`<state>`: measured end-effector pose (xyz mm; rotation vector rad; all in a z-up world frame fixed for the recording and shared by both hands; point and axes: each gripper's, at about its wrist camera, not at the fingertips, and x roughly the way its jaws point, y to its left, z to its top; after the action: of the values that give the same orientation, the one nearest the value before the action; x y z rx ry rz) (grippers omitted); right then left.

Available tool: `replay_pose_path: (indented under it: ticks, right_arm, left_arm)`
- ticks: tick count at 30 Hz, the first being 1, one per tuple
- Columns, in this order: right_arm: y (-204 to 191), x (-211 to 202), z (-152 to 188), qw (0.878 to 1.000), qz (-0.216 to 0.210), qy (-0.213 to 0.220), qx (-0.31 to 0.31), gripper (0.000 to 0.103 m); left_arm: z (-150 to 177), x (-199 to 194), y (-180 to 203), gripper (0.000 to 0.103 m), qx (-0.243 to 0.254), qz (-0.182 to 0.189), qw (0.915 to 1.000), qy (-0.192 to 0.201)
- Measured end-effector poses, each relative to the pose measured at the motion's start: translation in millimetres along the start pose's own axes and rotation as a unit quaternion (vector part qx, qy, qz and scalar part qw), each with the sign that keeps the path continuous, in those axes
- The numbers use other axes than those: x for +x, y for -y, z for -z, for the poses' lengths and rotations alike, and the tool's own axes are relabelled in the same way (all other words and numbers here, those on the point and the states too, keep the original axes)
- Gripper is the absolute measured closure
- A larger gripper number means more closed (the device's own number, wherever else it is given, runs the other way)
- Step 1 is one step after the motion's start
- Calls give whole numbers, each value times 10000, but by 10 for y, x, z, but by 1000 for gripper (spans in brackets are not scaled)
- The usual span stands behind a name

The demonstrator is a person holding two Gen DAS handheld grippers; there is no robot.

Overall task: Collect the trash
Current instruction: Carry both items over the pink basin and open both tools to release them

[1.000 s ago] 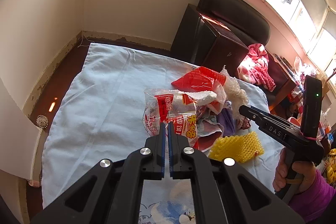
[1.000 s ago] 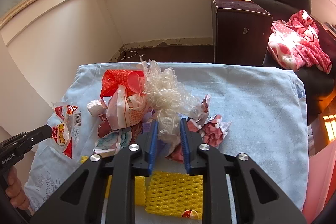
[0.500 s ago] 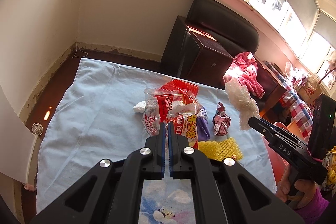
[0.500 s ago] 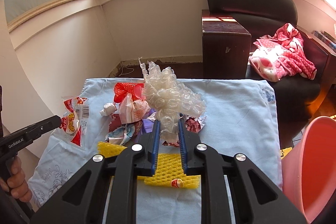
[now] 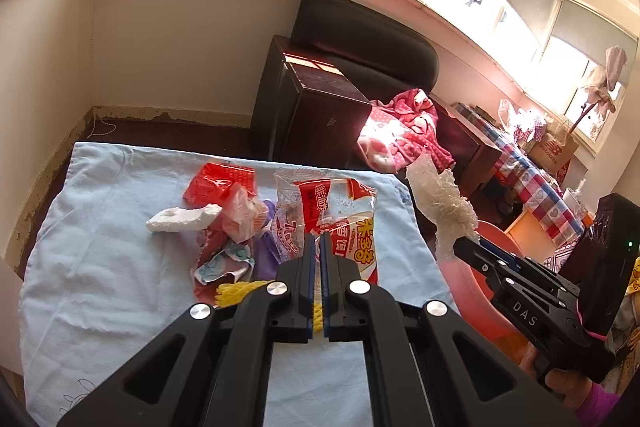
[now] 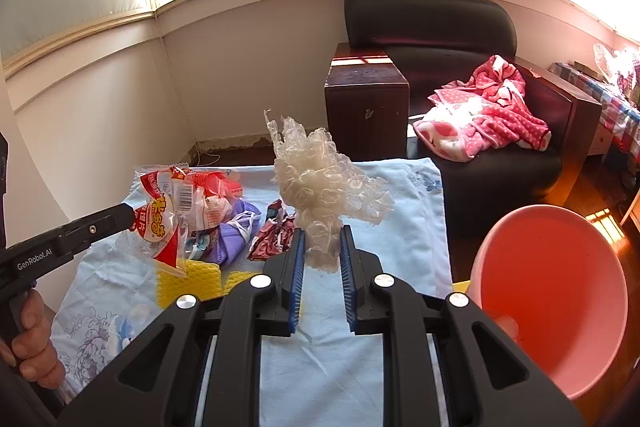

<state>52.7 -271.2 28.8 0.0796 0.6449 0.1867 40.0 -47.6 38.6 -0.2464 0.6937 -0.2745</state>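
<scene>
Gripping a red-and-white snack wrapper (image 5: 344, 223), the left gripper (image 5: 317, 251) has its jaws pinched nearly together on the thin plastic, and the wrapper hangs clear of the pale blue cloth (image 5: 100, 267) that covers the surface. The right gripper (image 6: 322, 247) is clamped on a crumpled wad of clear bubble wrap (image 6: 324, 183), held up off the cloth as well. A pink basin (image 6: 552, 303) sits low to the right, past the cloth's right edge, and looks to be where the trash belongs; its inside shows nothing in it as far as I can see, so the collecting seems to be at an early stage. Left on the cloth are a red packet (image 5: 220, 183), a white foam chunk (image 5: 182, 221), a purple crumple (image 6: 236, 235), a dark red foil wrapper (image 6: 274, 235), a yellow foam net (image 6: 188, 283) and some smaller scraps bunched together. Both loads are light and floppy, so they could snag or swing on the way over. The path to the basin looks open: the cloth's right side is bare, the dark cabinet (image 6: 366, 107) and sofa (image 6: 432, 23) stand well behind, and the wall is off to the left.
</scene>
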Motion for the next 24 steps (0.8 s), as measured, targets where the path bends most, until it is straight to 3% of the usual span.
replay_pose_path:
  ticks: [13,24]
  right_arm:
    - [712,-348,188,9948,834,93,583,85]
    - [1261,-509,389,9834,1499,-7,1025,85]
  left_arm:
    - [27,387,932,101,586,826,9947,-164]
    - [153,772,1681,101,1237,1360,9819,-462]
